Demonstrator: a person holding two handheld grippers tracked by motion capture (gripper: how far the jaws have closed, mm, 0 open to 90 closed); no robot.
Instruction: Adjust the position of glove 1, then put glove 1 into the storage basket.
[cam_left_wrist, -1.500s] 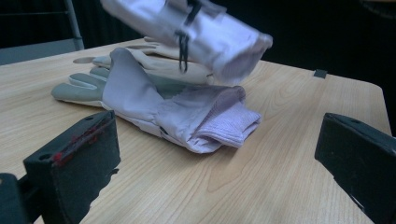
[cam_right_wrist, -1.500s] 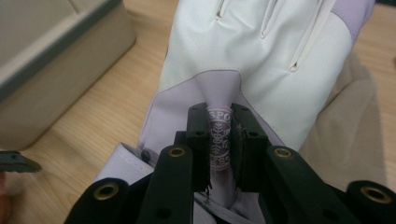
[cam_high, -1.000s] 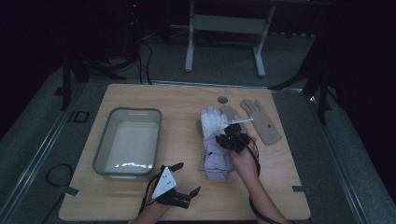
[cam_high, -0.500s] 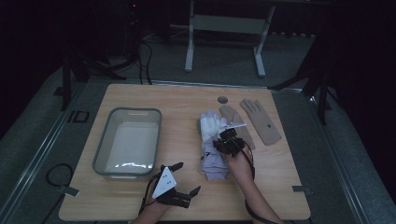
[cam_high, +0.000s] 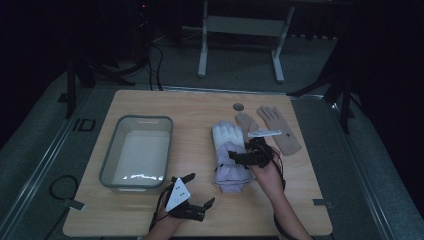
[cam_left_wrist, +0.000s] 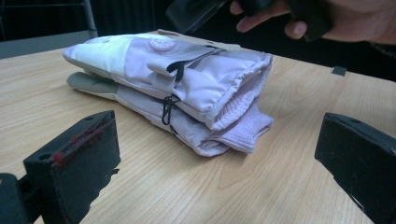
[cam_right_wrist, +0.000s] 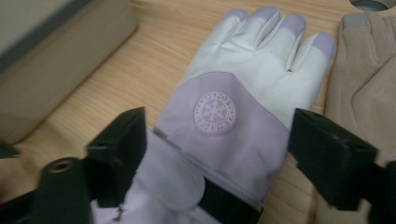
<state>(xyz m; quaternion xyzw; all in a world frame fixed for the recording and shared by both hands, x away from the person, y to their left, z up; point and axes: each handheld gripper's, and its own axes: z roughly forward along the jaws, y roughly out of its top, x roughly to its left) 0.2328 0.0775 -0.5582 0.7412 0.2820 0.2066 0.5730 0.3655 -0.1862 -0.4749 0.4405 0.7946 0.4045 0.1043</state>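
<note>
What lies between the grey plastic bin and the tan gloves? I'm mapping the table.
In the high view, the stacked lilac-and-white ski gloves lie between the grey plastic bin and tan gloves.

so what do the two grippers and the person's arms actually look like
Both are black handheld tools with two blocky black jaws. The left gripper carries a pale grey three-cornered plate on top, with a thin dark cable trailing back along the forearm; its near jaw shows red scuff marks in the left gripper view. The right gripper also trails a dark cable. Both forearms look bare, with no sleeves in view.
</note>
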